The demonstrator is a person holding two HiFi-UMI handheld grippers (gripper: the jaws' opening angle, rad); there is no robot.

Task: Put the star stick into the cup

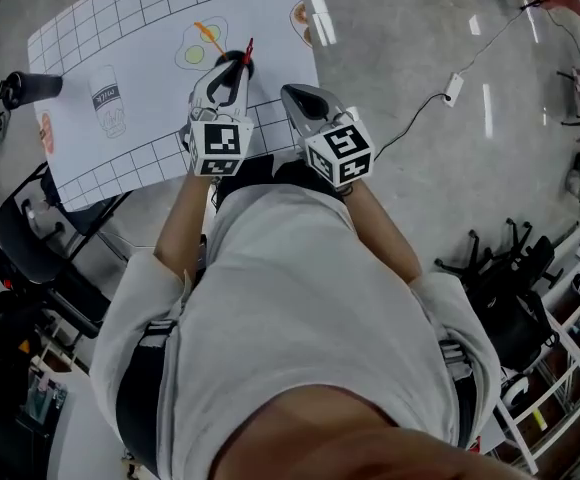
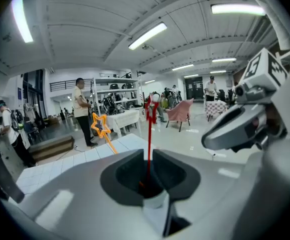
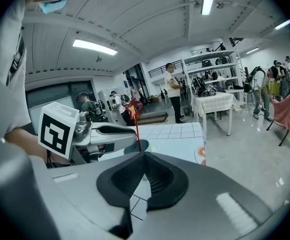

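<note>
A red star stick (image 1: 248, 50) stands in a black cup (image 1: 238, 64) on the white grid mat (image 1: 120, 28). My left gripper (image 1: 228, 70) sits at the cup. In the left gripper view the red star stick (image 2: 149, 129) rises through the narrow gap between the jaw tips of the left gripper (image 2: 148, 151), and the pads do not press it. A second, orange star stick (image 1: 208, 36) lies on the mat just beyond. My right gripper (image 1: 292, 93) is to the right of the cup, shut and empty, its tips meeting (image 3: 144, 155).
A black cylinder (image 1: 25, 88) lies at the table's left edge. Black office chairs (image 1: 30, 238) stand below the table on the left. A cable with an adapter (image 1: 453, 88) runs over the floor on the right. People, tables and shelves stand far behind.
</note>
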